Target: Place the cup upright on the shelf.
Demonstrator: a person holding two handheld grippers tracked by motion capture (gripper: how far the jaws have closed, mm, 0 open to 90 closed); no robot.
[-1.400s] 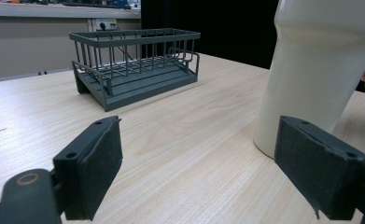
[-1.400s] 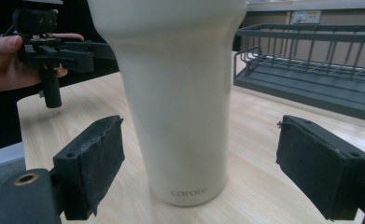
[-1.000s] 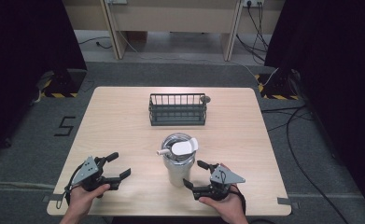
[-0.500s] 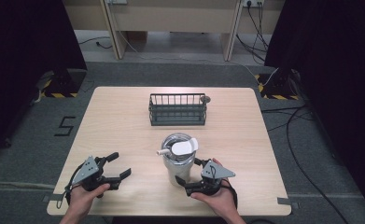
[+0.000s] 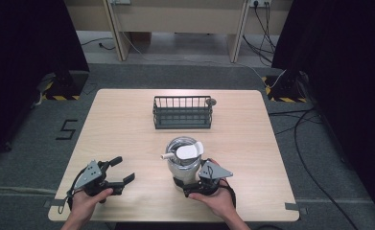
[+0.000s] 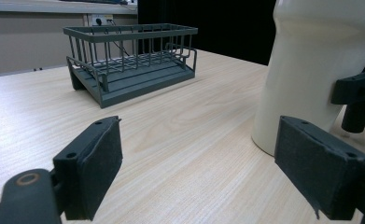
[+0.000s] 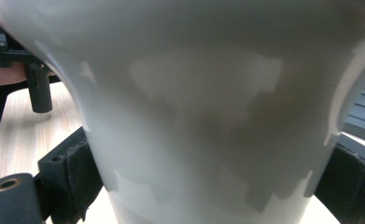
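Jaws of right gripper (image 5: 187, 184) around tumbler (image 5: 184, 160).

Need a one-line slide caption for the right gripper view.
Right gripper jaws flank the base of the white tumbler; wooden table at left.

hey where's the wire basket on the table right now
In the high view the dark wire basket sits empty at the table's far middle, beyond the cream tumbler that stands between the right tongs.
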